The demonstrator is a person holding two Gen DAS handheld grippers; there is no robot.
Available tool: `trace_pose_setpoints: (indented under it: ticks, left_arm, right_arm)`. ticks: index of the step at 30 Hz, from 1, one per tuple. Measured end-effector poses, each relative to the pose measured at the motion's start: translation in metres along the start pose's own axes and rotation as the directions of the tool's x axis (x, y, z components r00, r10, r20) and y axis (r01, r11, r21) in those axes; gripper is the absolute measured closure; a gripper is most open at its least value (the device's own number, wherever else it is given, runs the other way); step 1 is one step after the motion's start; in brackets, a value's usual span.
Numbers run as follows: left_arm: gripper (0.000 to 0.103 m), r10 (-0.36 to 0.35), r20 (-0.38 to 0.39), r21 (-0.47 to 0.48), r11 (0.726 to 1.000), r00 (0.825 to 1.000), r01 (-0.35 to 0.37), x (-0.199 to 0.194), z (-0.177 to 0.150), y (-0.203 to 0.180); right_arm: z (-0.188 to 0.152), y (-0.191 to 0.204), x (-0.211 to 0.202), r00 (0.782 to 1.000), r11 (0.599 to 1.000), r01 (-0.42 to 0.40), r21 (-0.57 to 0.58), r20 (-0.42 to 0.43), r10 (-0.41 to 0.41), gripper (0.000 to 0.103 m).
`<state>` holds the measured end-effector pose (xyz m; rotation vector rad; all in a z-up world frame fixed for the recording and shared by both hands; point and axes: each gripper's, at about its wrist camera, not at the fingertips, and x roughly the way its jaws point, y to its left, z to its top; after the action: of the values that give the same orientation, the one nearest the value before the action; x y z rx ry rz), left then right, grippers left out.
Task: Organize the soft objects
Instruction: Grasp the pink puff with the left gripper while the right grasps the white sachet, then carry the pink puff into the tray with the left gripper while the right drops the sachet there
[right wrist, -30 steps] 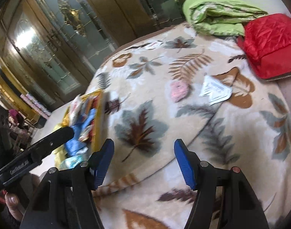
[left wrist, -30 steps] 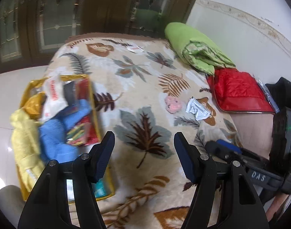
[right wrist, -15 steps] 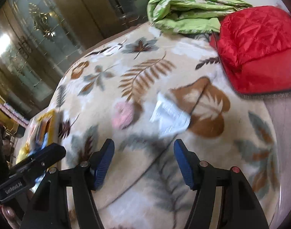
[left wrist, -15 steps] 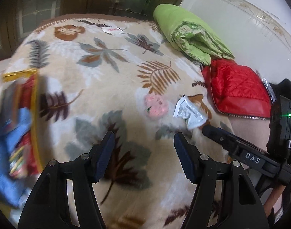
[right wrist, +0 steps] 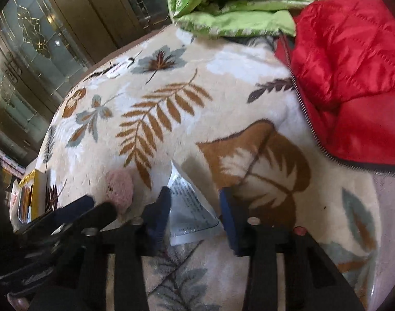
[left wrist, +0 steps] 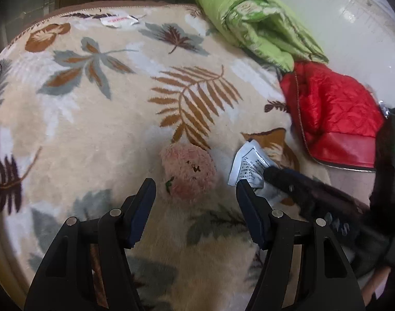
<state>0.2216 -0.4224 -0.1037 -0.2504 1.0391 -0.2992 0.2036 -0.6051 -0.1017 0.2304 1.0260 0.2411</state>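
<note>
Left wrist: left claw [left wrist: 194, 194] wide open, empty, over leaf-print blanket [left wrist: 93, 119]; pink plush [left wrist: 189, 173] just ahead between the tips, white packet [left wrist: 249, 167] beside it, right claw's tip on the packet. Right wrist: right claw [right wrist: 194, 211] open, straddling white packet [right wrist: 189, 207], not clamped; pink plush [right wrist: 119, 188] left of it; red jacket [right wrist: 352, 77] and green quilt [right wrist: 236, 2] behind.
</note>
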Motion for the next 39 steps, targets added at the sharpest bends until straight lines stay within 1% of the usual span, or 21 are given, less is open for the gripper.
trace_pose_setpoints:
  ticks: [2, 4, 5, 7, 9, 11, 12, 16, 19, 21, 25, 27, 29, 31, 33, 36, 39]
  left_arm:
    - [0.039, 0.014, -0.009, -0.007, 1.0, 1.0, -0.014, 0.01, 0.002, 0.001]
    - [0.054, 0.036, -0.027, -0.033, 0.999, 0.999, -0.037, 0.02, 0.002, 0.007]
    - [0.064, 0.041, -0.008, -0.038, 0.998, 0.999, -0.041, 0.019, 0.001, 0.01]
    - [0.067, 0.026, -0.004, -0.027, 0.999, 1.0, -0.026, 0.017, -0.001, 0.011]
    - [0.07, 0.015, -0.009, -0.027, 1.0, 1.0, -0.015, 0.014, -0.004, 0.014]
    - [0.071, -0.012, -0.016, -0.033, 0.999, 1.0, 0.012, 0.007, -0.009, 0.018]
    - [0.071, -0.014, -0.017, -0.037, 0.999, 1.0, 0.014, 0.003, -0.013, 0.021]
    - [0.071, -0.06, -0.015, -0.086, 0.995, 0.998, 0.058, -0.022, -0.031, 0.037]
    - [0.071, -0.092, 0.001, -0.13, 0.987, 0.996, 0.092, -0.051, -0.046, 0.048]
    - [0.071, -0.104, 0.021, -0.122, 0.987, 0.994, 0.106, -0.076, -0.056, 0.049]
    - [0.071, -0.109, 0.058, -0.107, 0.988, 0.992, 0.115, -0.123, -0.071, 0.053]
    - [0.071, -0.102, 0.086, -0.097, 0.989, 0.991, 0.11, -0.148, -0.076, 0.058]
    - [0.071, -0.103, 0.104, -0.112, 0.987, 0.989, 0.114, -0.175, -0.082, 0.069]
    - [0.071, -0.089, 0.122, -0.117, 0.988, 0.989, 0.103, -0.197, -0.086, 0.081]
    - [0.071, -0.053, 0.147, -0.118, 0.99, 0.988, 0.071, -0.222, -0.092, 0.098]
    - [0.071, -0.002, 0.175, -0.145, 0.989, 0.985, 0.028, -0.252, -0.1, 0.13]
    - [0.071, 0.05, 0.197, -0.175, 0.984, 0.979, -0.015, -0.273, -0.105, 0.162]
  right_arm:
    - [-0.004, 0.002, 0.002, 1.0, 1.0, 0.004, -0.013, -0.005, -0.004, 0.07]
    - [-0.006, 0.003, 0.002, 1.0, 1.0, 0.021, -0.007, -0.011, -0.021, 0.09]
    - [-0.008, 0.002, 0.001, 1.0, 1.0, 0.028, 0.003, -0.012, -0.028, 0.091]
    - [-0.012, 0.001, 0.001, 1.0, 1.0, 0.018, 0.018, -0.02, -0.018, 0.098]
    - [-0.017, 0.003, -0.001, 1.0, 1.0, 0.017, 0.026, -0.021, -0.016, 0.099]
    - [-0.023, 0.009, -0.006, 1.0, 0.999, 0.024, 0.027, -0.011, -0.024, 0.1]
    - [-0.025, 0.012, -0.008, 1.0, 0.999, 0.023, 0.031, -0.005, -0.023, 0.101]
    - [-0.039, 0.027, -0.029, 1.0, 0.999, -0.002, 0.043, 0.028, 0.001, 0.103]
    - [-0.051, 0.043, -0.046, 0.998, 0.999, -0.033, 0.041, 0.054, 0.031, 0.103]
    - [-0.058, 0.055, -0.057, 0.996, 0.998, -0.05, 0.031, 0.072, 0.047, 0.103]
    - [-0.069, 0.087, -0.081, 0.99, 0.994, -0.108, 0.001, 0.094, 0.107, 0.103]
    - [-0.074, 0.105, -0.091, 0.983, 0.988, -0.156, -0.014, 0.097, 0.157, 0.103]
    - [-0.079, 0.122, -0.1, 0.977, 0.982, -0.187, -0.033, 0.101, 0.189, 0.103]
    - [-0.085, 0.143, -0.108, 0.968, 0.973, -0.222, -0.063, 0.103, 0.227, 0.103]
    - [-0.091, 0.171, -0.111, 0.959, 0.96, -0.261, -0.097, 0.088, 0.27, 0.103]
    - [-0.099, 0.206, -0.11, 0.951, 0.946, -0.289, -0.144, 0.073, 0.302, 0.103]
    - [-0.104, 0.232, -0.104, 0.949, 0.938, -0.296, -0.178, 0.055, 0.31, 0.103]
